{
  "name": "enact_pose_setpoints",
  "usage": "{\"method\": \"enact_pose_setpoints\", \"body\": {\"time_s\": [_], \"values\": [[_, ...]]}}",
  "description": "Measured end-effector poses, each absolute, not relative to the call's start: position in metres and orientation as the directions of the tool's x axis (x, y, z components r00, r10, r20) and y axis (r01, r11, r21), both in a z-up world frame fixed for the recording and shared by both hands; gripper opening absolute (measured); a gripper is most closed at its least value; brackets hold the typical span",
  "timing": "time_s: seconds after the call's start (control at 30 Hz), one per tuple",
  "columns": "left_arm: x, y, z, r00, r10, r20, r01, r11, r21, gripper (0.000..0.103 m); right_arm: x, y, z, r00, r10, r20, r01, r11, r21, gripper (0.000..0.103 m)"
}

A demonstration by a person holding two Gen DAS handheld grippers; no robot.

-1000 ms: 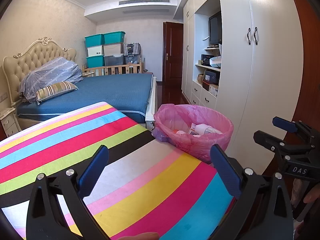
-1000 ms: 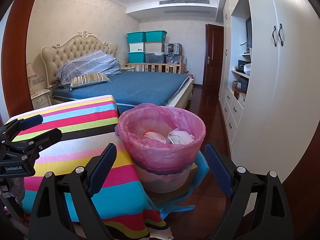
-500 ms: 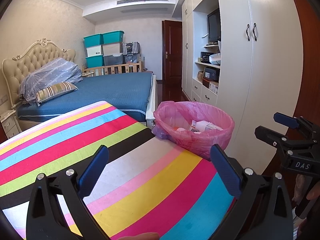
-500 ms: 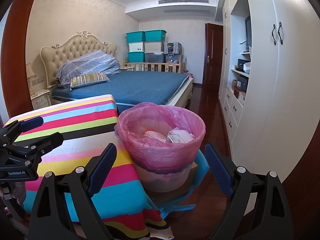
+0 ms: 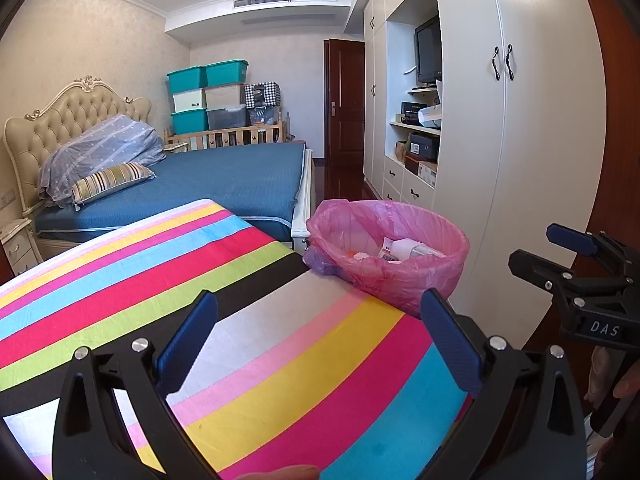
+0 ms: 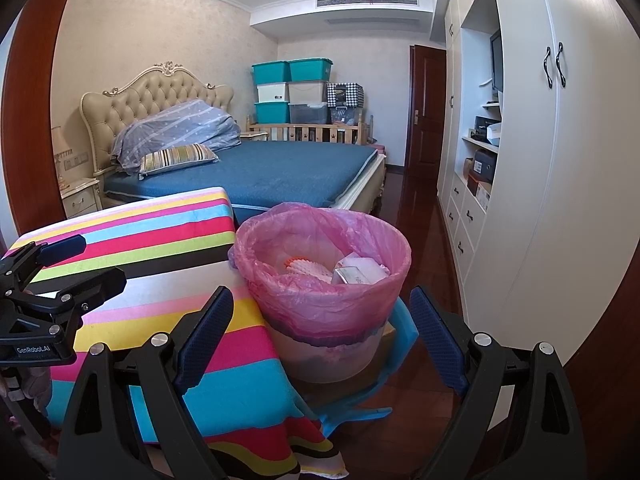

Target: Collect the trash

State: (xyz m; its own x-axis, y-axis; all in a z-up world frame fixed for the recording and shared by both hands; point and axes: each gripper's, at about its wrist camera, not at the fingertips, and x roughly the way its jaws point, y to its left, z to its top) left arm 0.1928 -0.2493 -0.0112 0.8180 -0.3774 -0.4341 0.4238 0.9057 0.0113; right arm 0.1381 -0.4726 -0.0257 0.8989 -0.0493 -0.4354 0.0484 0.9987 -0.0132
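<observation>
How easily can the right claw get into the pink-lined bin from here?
Probably easily: the right claw is open and empty, the bin sits straight ahead with its mouth uncovered, and nothing lies between them.

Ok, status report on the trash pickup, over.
Left gripper open, empty. Right gripper open, empty. Pink-lined bin holds trash. Striped tablecloth bare, nothing blocking.

Striped cloth (image 5: 240, 320) covers the table (image 6: 192, 408), nothing on it; the bin (image 6: 324, 312) stands just beside it.
</observation>
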Motion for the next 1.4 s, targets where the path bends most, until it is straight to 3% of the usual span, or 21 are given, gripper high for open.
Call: {"method": "enact_pose_setpoints", "body": {"time_s": [1.07,1.4], "values": [[0.191,-0.253,-0.021,0.81,-0.373,-0.453,0.427,0.904,0.02,0.098,0.136,-0.469,-0.032,0.895,-0.051,-0.444,0.052,0.999,-0.01,0.084],[0.182,-0.233,-0.014,0.804,-0.403,-0.437,0.461,0.887,0.03,0.098,0.142,-0.442,-0.025,0.869,-0.065,-0.491,0.046,0.998,-0.049,0.084]]}}
